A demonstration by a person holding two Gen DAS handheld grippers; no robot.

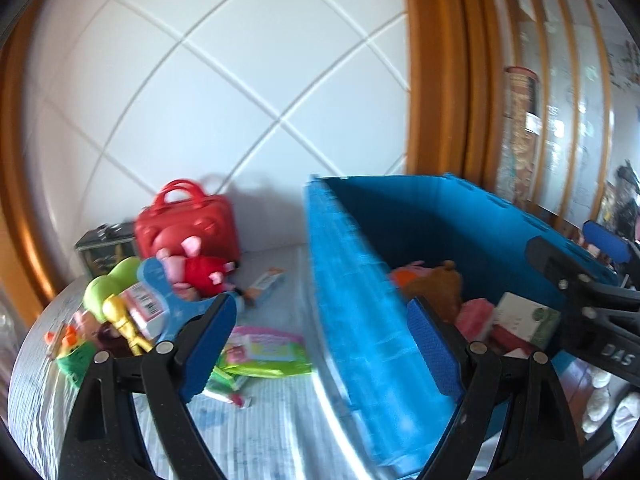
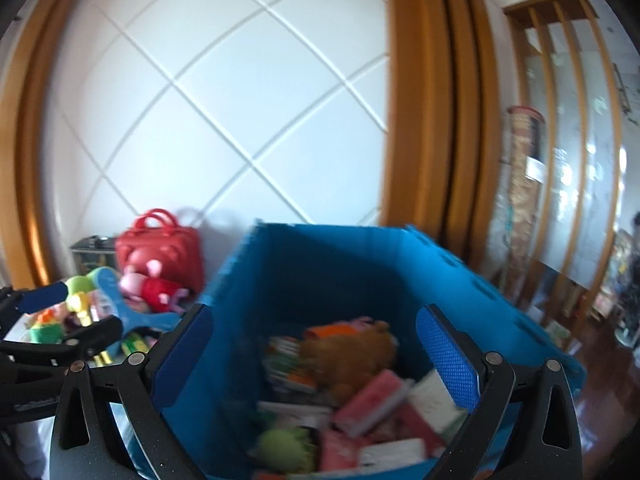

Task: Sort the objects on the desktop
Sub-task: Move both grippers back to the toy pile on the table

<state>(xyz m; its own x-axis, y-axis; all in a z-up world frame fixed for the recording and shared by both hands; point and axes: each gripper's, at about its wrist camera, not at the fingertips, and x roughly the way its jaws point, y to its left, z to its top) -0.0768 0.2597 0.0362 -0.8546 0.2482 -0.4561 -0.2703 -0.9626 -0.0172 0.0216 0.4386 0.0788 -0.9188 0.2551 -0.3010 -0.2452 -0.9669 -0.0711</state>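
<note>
A blue bin (image 1: 360, 300) (image 2: 304, 272) stands on the table and holds a brown plush (image 2: 352, 352), pink and white boxes (image 2: 372, 400) and a green toy (image 2: 284, 450). My left gripper (image 1: 320, 344) is open and empty, astride the bin's left wall. My right gripper (image 2: 316, 364) is open and empty above the bin's inside; it also shows in the left wrist view (image 1: 592, 280). Left of the bin lie a pink pig plush in red (image 1: 196, 268) (image 2: 150, 286), a blue paddle (image 1: 168, 304), green toys (image 1: 108, 284) and a pink-green packet (image 1: 264, 348).
A red toy case (image 1: 188, 216) (image 2: 160, 252) and a dark tin box (image 1: 104, 244) stand by the white panelled wall. The table has a pale striped cloth (image 1: 260, 432). A wooden frame (image 1: 440, 68) and glass cabinet (image 1: 560, 92) lie to the right.
</note>
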